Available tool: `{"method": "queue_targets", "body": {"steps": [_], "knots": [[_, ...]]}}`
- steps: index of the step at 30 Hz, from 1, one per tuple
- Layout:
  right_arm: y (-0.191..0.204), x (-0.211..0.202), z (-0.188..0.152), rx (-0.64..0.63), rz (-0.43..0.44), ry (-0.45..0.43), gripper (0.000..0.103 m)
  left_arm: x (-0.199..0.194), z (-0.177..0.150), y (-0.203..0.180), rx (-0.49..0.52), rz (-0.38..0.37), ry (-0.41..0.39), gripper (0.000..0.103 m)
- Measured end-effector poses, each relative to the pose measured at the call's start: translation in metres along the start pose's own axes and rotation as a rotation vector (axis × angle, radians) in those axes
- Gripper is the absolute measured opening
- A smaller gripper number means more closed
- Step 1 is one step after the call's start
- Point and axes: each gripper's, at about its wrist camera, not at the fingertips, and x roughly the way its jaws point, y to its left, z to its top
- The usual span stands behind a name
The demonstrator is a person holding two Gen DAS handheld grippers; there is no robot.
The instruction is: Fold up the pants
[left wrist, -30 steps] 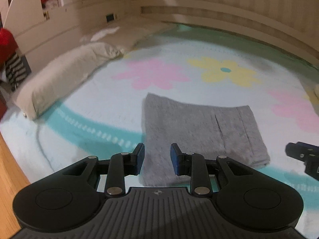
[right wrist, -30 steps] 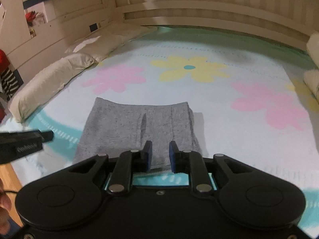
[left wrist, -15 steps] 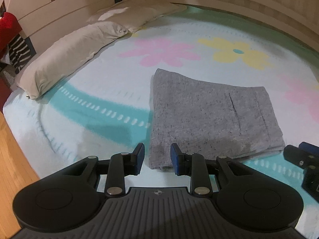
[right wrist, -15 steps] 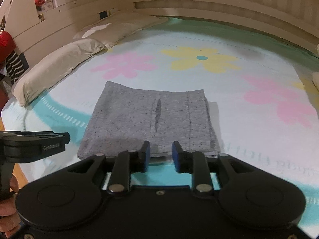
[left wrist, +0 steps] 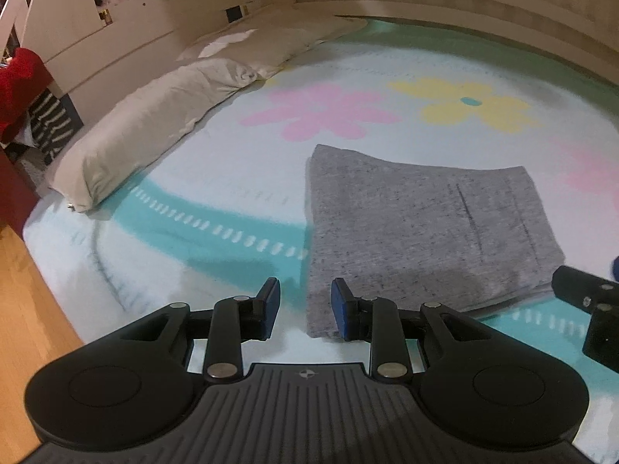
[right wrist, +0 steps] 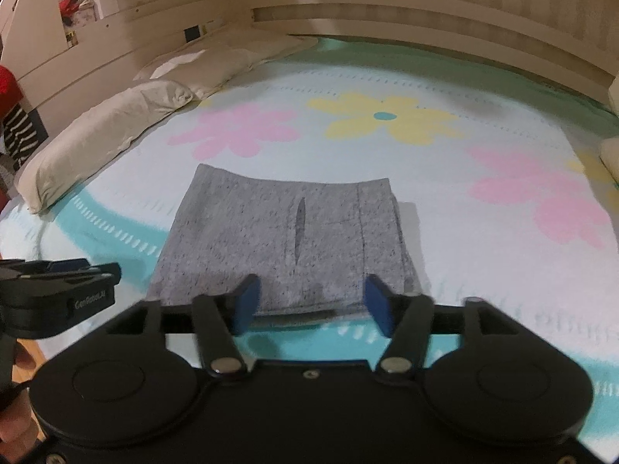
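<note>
A: Where are the pants [right wrist: 286, 239]?
B: Folded into a grey rectangle, flat on the bed [right wrist: 483, 270], on the flowered blanket [left wrist: 321, 112]. Near edge lies over the teal band. A vertical slit shows on the top layer.

A: Left claw [left wrist: 303, 309]?
B: Narrow gap between its blue pads, nothing clamped. It sits at the near left corner of the pants; the right pad overlaps the corner's edge in the left wrist view, the left pad is over bare blanket. Contact with the cloth can't be told.

A: Right claw [right wrist: 311, 303]?
B: Jaws have just been opening and now stand wide. In its own view the pants' near edge shows between the pads, but they don't press on it. Nothing held.

A: Do the claws see each other?
B: Yes. The right claw's tip shows at the right edge of the left wrist view, beside the pants' near right corner. The left unit shows at the left edge of the right wrist view.

A: Anything else around?
B: Beige pillows [left wrist: 154, 123] along the bed's left side, well apart from the pants. Wooden floor [left wrist: 27, 309] at lower left.
</note>
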Motion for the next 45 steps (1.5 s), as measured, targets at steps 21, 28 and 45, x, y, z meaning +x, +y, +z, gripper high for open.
{"method": "queue_targets", "body": {"steps": [21,28,45], "knots": [[0.021,0.000,-0.006,-0.116,0.005,-0.069,0.102,0.006,0.001,0.010,-0.064,-0.071,0.024,0.077],[0.013,0.000,-0.004,-0.071,-0.008,-0.098,0.102,0.010,0.001,0.010,-0.066,-0.064,0.036,0.080],[0.012,0.003,-0.005,-0.076,-0.029,-0.074,0.103,0.008,-0.001,0.005,-0.018,-0.014,0.009,0.080]]}}
